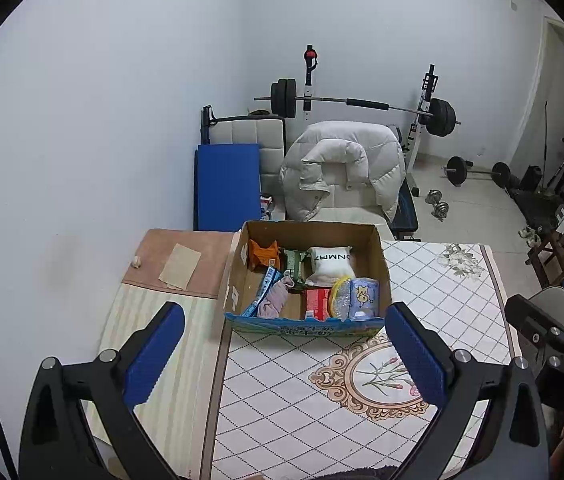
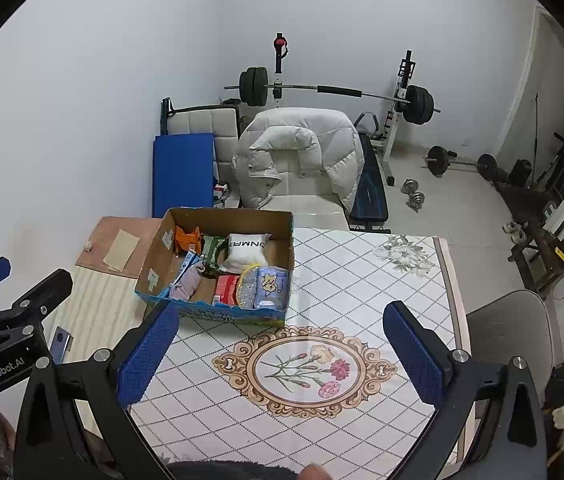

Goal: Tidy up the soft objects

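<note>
An open cardboard box (image 1: 238, 276) (image 2: 154, 268) stands on the table. Inside lie a white pillow-like bag (image 1: 329, 261) (image 2: 246, 249), an orange pouch (image 1: 264, 255), a green pack (image 1: 294, 264), a pink-grey cloth (image 1: 274, 300) (image 2: 186, 285), a red pack (image 1: 317, 303), a yellow-rimmed scrubber (image 1: 341, 298) and a blue tissue pack (image 1: 365, 298) (image 2: 270, 286). My left gripper (image 1: 283, 360) is open and empty, held in front of the box. My right gripper (image 2: 282, 358) is open and empty above the floral medallion (image 2: 305, 368), to the right of the box.
The table carries a diamond-pattern cloth (image 2: 361, 280) and a striped mat (image 1: 138, 320). A brown board (image 1: 186, 260) lies at the back left. Behind the table stand a chair with a white down jacket (image 1: 345, 164), a blue mat (image 1: 228, 184) and a barbell rack (image 1: 361, 104).
</note>
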Demonstrator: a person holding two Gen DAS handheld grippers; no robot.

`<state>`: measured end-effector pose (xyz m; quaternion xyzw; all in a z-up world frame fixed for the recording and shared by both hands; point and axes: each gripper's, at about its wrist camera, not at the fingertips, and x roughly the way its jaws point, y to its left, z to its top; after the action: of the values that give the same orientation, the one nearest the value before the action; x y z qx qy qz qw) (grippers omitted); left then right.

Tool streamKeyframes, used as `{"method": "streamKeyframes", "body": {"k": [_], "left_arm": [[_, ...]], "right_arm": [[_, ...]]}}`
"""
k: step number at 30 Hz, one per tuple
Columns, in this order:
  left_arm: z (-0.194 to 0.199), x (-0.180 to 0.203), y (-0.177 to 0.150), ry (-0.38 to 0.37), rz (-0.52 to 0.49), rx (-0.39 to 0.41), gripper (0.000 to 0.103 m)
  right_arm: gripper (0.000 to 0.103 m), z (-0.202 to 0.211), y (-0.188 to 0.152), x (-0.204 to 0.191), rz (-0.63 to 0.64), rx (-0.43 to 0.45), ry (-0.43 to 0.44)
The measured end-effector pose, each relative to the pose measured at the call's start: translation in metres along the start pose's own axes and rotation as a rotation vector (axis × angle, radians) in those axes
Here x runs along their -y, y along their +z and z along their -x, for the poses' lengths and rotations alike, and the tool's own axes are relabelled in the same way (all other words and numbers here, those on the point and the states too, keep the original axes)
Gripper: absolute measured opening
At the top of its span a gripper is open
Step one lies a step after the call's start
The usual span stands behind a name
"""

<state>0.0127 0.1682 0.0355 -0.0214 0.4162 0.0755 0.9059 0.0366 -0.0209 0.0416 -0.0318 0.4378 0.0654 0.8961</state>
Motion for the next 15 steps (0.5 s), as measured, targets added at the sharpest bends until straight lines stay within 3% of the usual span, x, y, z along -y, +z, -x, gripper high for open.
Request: {"method": "streamKeyframes", "body": {"k": [15], "left_arm": [[0.0001,0.0009,0.0026,-0.006,-0.001,-0.005,0.103]], "right_arm": [[0.103,0.0044,0.0030,0.0042,0.001,0.007,-0.024]]}}
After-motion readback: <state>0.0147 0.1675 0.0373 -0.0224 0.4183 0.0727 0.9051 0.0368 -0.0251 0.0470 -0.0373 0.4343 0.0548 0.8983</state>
